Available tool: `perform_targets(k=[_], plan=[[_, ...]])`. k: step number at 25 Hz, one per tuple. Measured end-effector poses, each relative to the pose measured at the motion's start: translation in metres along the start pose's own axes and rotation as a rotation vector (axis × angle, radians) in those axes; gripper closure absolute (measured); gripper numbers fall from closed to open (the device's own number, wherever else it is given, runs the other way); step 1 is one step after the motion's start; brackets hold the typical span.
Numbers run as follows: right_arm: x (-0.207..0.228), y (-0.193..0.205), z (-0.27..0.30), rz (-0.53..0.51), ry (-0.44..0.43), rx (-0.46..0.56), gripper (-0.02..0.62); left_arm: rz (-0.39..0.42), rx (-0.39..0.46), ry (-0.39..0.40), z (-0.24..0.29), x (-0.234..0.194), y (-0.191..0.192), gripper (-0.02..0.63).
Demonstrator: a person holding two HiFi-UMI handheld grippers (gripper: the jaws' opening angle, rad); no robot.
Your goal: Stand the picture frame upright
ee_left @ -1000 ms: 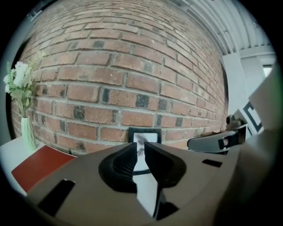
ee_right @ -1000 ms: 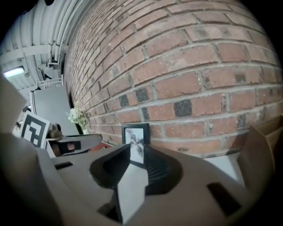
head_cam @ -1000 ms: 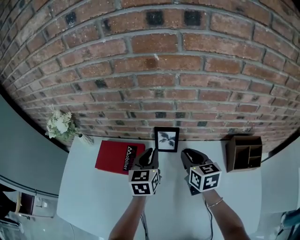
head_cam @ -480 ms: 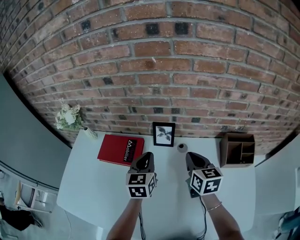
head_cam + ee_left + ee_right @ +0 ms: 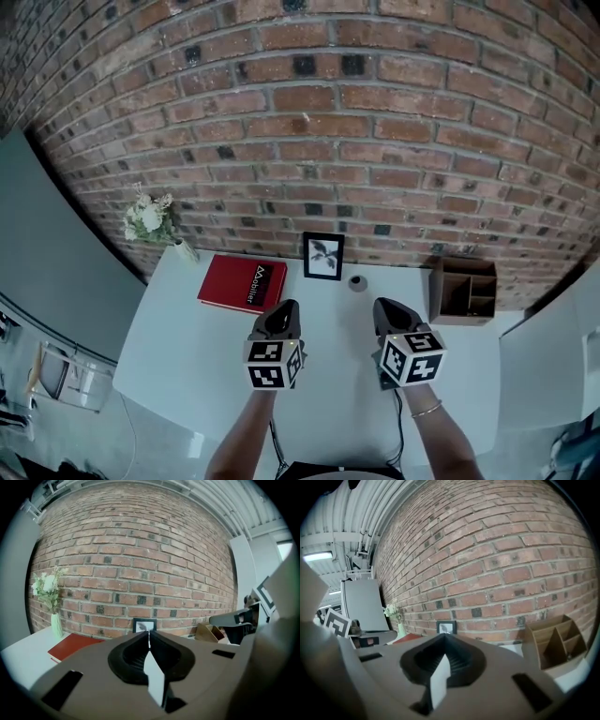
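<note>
left gripper at lower centre, jaws just been closing, now together, nothing between them. right gripper beside it, closed, empty. picture frame stands upright mid-frame at the back of the tabletop, by the brick wall.

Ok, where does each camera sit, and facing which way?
Head view: on the person's head, facing steeply down at the table; forearms, left gripper and right gripper show.
Left gripper view: on the left gripper, along its empty jaws, which have just been closing, toward the picture frame; right gripper at right.
Right gripper view: on the right gripper, along shut jaws; left gripper at left.
Shared: upright picture frame.
</note>
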State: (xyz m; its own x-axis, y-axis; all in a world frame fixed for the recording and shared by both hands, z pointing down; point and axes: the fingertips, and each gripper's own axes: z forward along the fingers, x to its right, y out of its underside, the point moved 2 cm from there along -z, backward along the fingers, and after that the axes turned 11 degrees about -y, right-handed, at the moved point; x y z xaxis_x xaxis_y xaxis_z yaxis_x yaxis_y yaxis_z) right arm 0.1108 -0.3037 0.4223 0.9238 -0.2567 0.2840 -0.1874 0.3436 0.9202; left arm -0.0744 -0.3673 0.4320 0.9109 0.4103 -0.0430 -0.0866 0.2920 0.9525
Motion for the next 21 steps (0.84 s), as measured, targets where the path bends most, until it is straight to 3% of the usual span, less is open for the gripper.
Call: perform_targets(k=[13,21], plan=[[-0.008,0.003,-0.018,0.008,0.016,0.016,0.592,-0.007,0.005,-0.003,-0.017,-0.003,0.000,0.603],[-0.013,0.010,-0.014,0.000,0.044,0.009,0.592,-0.028,-0.017,0.047,-0.013,-0.007,0.010,0.577]])
